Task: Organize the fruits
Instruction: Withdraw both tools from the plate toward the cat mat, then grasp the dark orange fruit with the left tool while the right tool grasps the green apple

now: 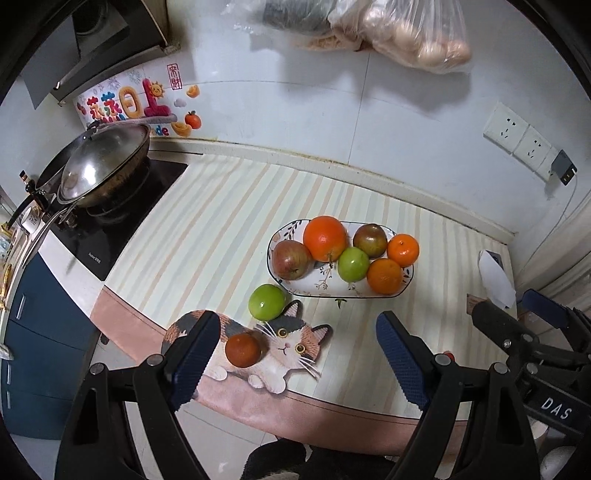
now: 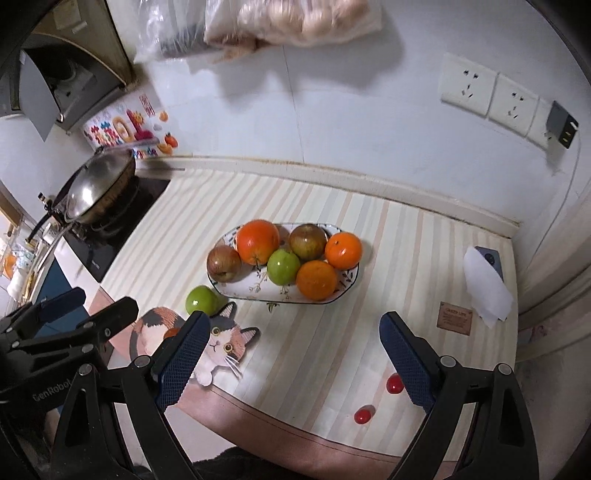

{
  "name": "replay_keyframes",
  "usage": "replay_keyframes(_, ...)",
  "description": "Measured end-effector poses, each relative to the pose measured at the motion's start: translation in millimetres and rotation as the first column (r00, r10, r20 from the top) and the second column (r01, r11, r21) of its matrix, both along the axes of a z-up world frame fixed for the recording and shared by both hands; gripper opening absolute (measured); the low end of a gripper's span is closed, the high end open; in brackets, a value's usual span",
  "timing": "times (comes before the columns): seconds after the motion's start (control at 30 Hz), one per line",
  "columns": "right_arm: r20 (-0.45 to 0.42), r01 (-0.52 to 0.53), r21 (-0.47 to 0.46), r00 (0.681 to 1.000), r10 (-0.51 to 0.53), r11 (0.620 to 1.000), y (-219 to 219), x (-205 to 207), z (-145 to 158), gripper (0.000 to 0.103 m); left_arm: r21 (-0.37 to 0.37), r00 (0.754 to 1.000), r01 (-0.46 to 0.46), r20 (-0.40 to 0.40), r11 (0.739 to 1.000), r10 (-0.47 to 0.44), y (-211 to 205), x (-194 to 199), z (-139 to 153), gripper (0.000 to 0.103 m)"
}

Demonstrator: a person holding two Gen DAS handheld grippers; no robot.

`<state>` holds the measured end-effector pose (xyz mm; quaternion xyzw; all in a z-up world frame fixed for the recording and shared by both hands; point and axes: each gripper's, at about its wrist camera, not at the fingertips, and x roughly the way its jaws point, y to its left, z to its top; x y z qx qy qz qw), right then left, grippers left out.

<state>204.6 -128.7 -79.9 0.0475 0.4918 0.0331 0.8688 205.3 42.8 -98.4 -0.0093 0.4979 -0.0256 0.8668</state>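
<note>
An oval patterned plate (image 1: 321,288) (image 2: 258,291) holds three oranges, two reddish apples and a green apple (image 1: 353,264) (image 2: 283,266). A second green apple (image 1: 267,302) (image 2: 201,300) lies on the striped mat just left of the plate. A small dark orange fruit (image 1: 243,350) sits on the cat-shaped mat (image 1: 295,347) (image 2: 221,343). Two small red tomatoes (image 2: 394,383) (image 2: 364,414) lie near the front edge. My left gripper (image 1: 297,319) (image 2: 92,304) hangs open above the cat mat, holding nothing. Over the striped mat in front of the plate, my right gripper (image 2: 293,319) (image 1: 517,306) is open and empty too.
A lidded wok (image 1: 99,166) (image 2: 96,188) sits on the black hob at the left. A phone under white tissue (image 2: 485,284) lies at the right end, with a small brown tag (image 2: 455,318) beside it. Wall sockets (image 2: 491,92) and hanging plastic bags (image 1: 413,33) are behind.
</note>
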Motion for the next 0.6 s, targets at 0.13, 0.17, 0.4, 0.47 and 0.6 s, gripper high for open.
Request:
replay_keyframes(0.13, 0.022, 0.006, 0.0, 1.0, -0.006, 1.0, 0.1, -7.0, 10.8, 0.095, -0.004, 1.0, -0.001, 0.01, 1.0, 0.001, -0.1, -4.9, 3.9, 0.086)
replay_keyframes(0.17, 0.026, 0.007, 0.006, 1.0, -0.007, 1.0, 0.1, -8.3, 12.9, 0.095, -0.009, 1.0, -0.001, 0.01, 1.0, 0.002, 0.2, -5.2, 4.3, 0.086)
replay_keyframes(0.4, 0.023, 0.009, 0.052, 1.0, -0.01, 0.999, 1.0, -6.9, 10.5, 0.095, -0.031, 1.0, -0.027, -0.001, 0.999, 0.027, 11.8, 0.5, -2.6, 0.086)
replay_keyframes(0.47, 0.007, 0.005, 0.063, 1.0, -0.006, 0.998, 2.6, -0.8, -1.1, 0.095, -0.016, 0.998, -0.059, -0.003, 0.998, 0.059, 23.2, 4.8, -9.1, 0.086)
replay_keyframes(0.6, -0.057, -0.014, 0.099, 0.998, 0.02, 0.995, 9.3, 14.6, -34.4, 0.095, 0.058, 0.99, -0.134, -0.034, 0.989, 0.136, 51.9, 16.1, -33.7, 0.093)
